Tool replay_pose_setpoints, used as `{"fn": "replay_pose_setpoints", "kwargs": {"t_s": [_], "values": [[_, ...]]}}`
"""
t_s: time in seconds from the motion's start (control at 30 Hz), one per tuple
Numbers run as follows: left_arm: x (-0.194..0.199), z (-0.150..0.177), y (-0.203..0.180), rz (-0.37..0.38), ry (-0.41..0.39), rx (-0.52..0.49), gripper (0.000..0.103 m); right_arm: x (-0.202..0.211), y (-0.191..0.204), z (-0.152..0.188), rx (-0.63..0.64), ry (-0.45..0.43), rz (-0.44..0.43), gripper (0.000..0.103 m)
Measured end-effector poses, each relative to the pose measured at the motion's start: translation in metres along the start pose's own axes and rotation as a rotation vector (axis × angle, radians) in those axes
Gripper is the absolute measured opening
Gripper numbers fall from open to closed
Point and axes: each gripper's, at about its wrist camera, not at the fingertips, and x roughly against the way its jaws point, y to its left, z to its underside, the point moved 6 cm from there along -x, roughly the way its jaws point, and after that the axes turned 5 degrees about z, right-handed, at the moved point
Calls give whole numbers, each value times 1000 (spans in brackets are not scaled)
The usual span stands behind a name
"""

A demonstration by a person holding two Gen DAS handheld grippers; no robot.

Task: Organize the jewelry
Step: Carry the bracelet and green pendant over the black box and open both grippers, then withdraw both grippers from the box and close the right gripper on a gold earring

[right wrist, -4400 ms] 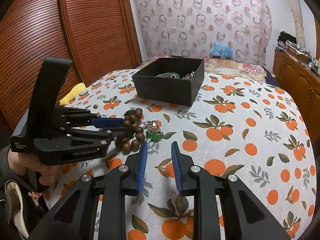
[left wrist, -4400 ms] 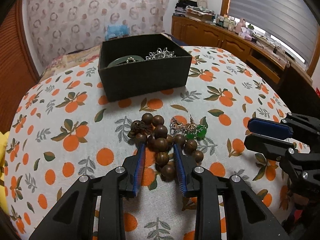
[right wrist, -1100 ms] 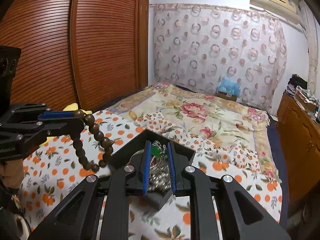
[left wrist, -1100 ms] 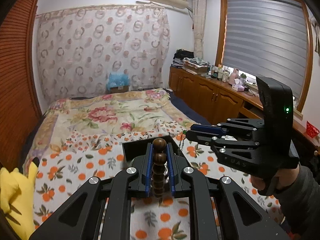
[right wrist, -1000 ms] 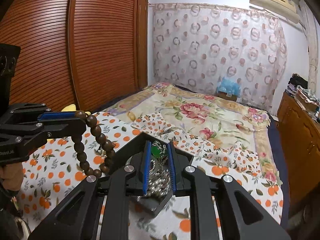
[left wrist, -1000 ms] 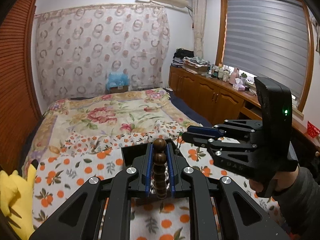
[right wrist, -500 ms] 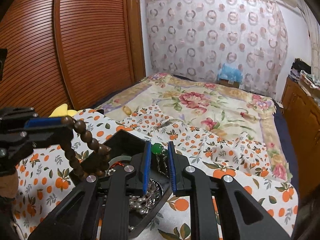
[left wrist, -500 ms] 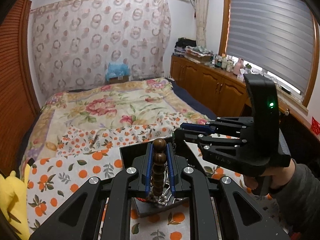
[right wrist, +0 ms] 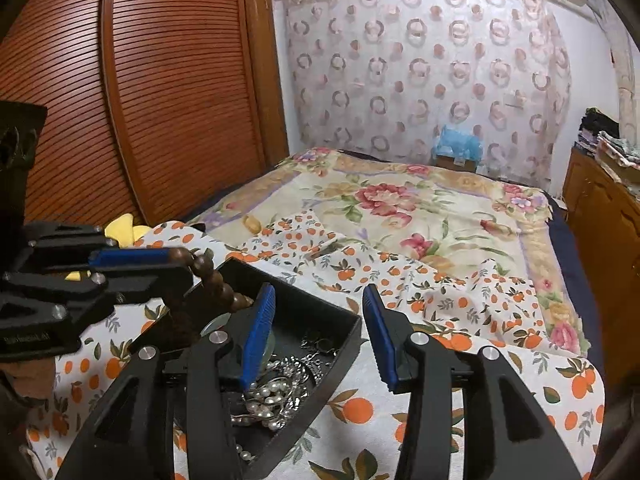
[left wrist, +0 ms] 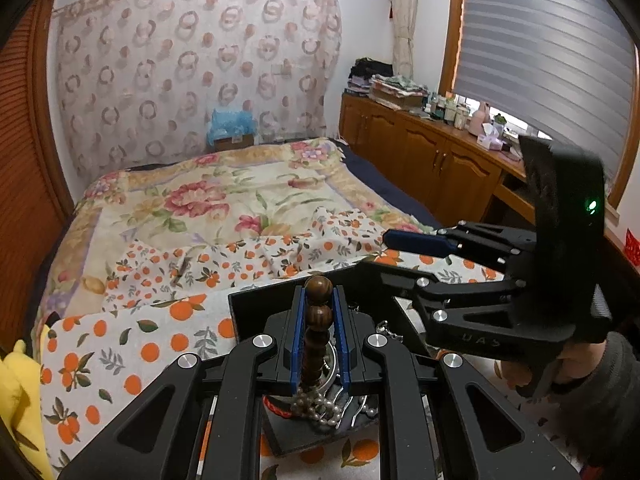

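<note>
At far left, the left gripper [right wrist: 176,266] is clamped on a string of wooden beads [right wrist: 216,280], whose lower end hangs over the near corner of the black jewelry box [right wrist: 352,334] set on an orange-print cloth [right wrist: 440,396] spread over the bed. Inside the box lie a pearl strand [right wrist: 266,400] and a tangle of silver pieces [right wrist: 304,364]. To the right, the right gripper [right wrist: 318,342] hangs over the box with its blue pads spread wide apart and nothing between them. In the left wrist view the beads [left wrist: 318,320] stand upright between the closed pads, directly above the box's contents. The step in hand appears to be the drop-off: the next move likely calls for lowering the beads a little and parting the left pads so the string falls inside the walls, not across the rim.
</note>
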Motion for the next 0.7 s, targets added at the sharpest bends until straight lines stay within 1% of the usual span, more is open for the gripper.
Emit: {"fn": "replay_pose_setpoints", "kwargs": {"t_s": [0.13, 0.17, 0.2, 0.23, 0.33, 0.47, 0.7], "values": [[-7, 3, 4, -20, 15, -3, 14, 0, -4, 0, -5, 5, 17, 48], [-7, 5, 5, -22, 17, 1, 18, 0, -4, 0, -6, 5, 19, 48], [-6, 6, 6, -27, 18, 3, 24, 0, -5, -1, -6, 6, 21, 48], [-5, 7, 7, -31, 16, 4, 27, 0, -5, -1, -7, 7, 24, 48], [-1, 11, 7, -44, 19, -2, 29, 2, -5, -2, -5, 9, 32, 48], [6, 20, 5, -57, 21, -8, 37, 10, -2, -7, 7, 2, 45, 48], [27, 37, 3, -62, 20, 3, 40, 40, 5, -5, 14, -19, 68, 48]]}}
